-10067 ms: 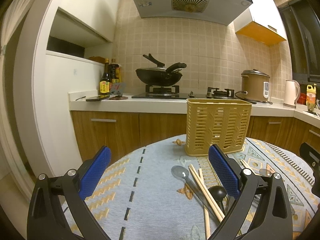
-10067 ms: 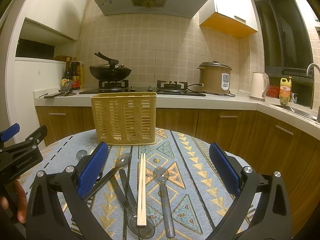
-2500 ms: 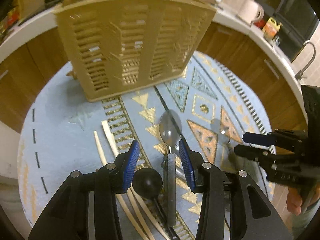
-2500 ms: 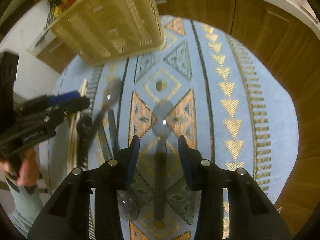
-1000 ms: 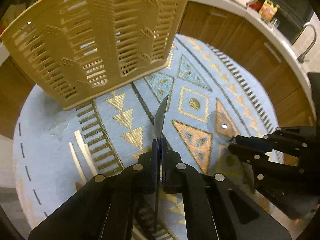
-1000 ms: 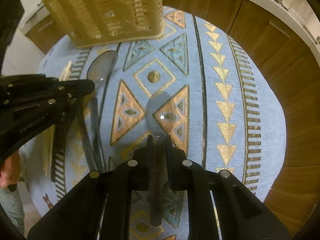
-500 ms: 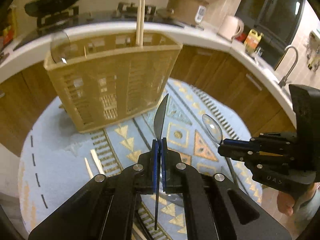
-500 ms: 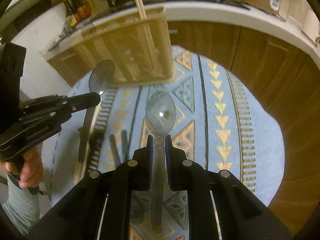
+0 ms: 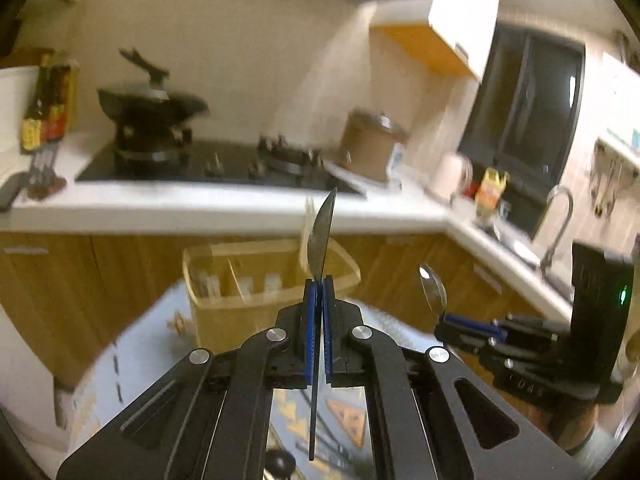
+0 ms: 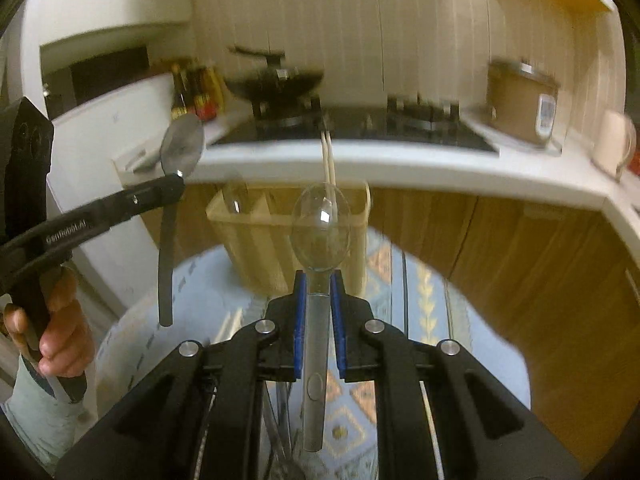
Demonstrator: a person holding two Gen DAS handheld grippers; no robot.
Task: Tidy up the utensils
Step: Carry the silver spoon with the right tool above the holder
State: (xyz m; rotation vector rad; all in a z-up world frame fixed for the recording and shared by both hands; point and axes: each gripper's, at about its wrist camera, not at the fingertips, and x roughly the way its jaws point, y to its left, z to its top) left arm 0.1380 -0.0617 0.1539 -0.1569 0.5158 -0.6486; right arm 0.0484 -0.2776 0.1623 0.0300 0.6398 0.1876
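Kitchen counter and hob blurring behind a patterned round table (image 10: 432,312), left gripper (image 9: 318,312) clamping a dark-handled spoon (image 9: 320,236) edge-on above the table, right gripper (image 10: 318,300) pinching a steel spoon (image 10: 320,228), both hanging short of the yellow utensil basket (image 10: 256,248), chopsticks (image 10: 329,156) standing inside.

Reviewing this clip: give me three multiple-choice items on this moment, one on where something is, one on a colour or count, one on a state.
1. Where are the chopsticks?
A. Standing in the basket
B. Flat on the cloth
C. On the stove

2. What colour are the pads of the right tongs?
A. Red
B. Blue
C. White

3. What state are the left tongs in?
A. Wide open, empty
B. Shut on a spoon
C. Shut on chopsticks

Answers: 1 A, the sticks rise out of the basket's top. 2 B, blue pads flank the clear spoon. 3 B, the spoon's bowl pokes up edge-on between the closed pads.
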